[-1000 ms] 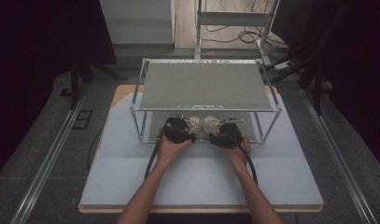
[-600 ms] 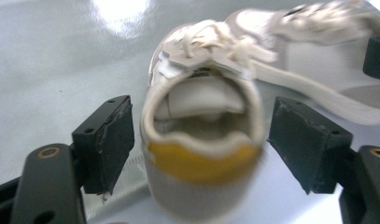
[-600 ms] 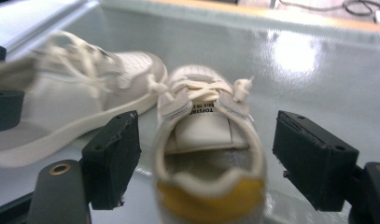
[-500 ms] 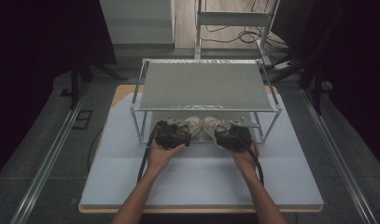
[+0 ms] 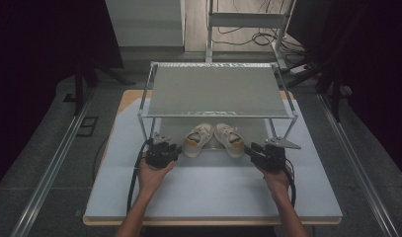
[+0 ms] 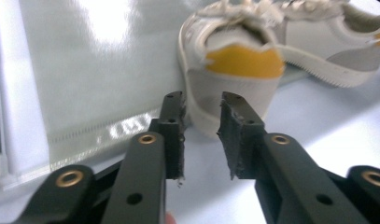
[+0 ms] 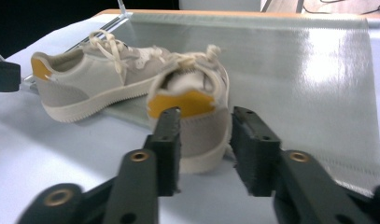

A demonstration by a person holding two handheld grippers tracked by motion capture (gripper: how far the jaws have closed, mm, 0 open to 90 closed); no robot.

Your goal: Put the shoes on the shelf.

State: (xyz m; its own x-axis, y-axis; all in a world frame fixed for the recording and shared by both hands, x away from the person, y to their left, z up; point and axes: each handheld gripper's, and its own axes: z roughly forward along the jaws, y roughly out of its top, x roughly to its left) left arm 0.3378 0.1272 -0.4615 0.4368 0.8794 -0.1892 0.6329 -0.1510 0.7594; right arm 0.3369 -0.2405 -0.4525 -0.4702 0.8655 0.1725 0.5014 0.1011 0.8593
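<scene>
Two pale grey sneakers with yellow heel tabs stand side by side on the rack's lower shelf (image 5: 169,126), heels toward me: the left shoe (image 5: 197,138) (image 6: 234,79) (image 7: 85,79) and the right shoe (image 5: 228,139) (image 7: 187,100) (image 6: 318,32). My left gripper (image 5: 175,150) (image 6: 201,105) sits just left of the left shoe's heel and a little short of it. My right gripper (image 5: 249,149) (image 7: 204,116) sits to the right of the right shoe's heel. Both pairs of jaws have just been closing; each still shows a gap with nothing between.
A metal-framed rack with a grey top shelf (image 5: 216,91) stands over the shoes; its thin legs (image 5: 141,126) (image 5: 292,126) flank both grippers. The pale blue table top (image 5: 213,192) stretches toward me. Cables trail from both grippers.
Both hands have drawn back from the shoes toward me and spread apart sideways. The jaws of both grippers stand narrower than before. The shoes have stayed on the lower shelf.
</scene>
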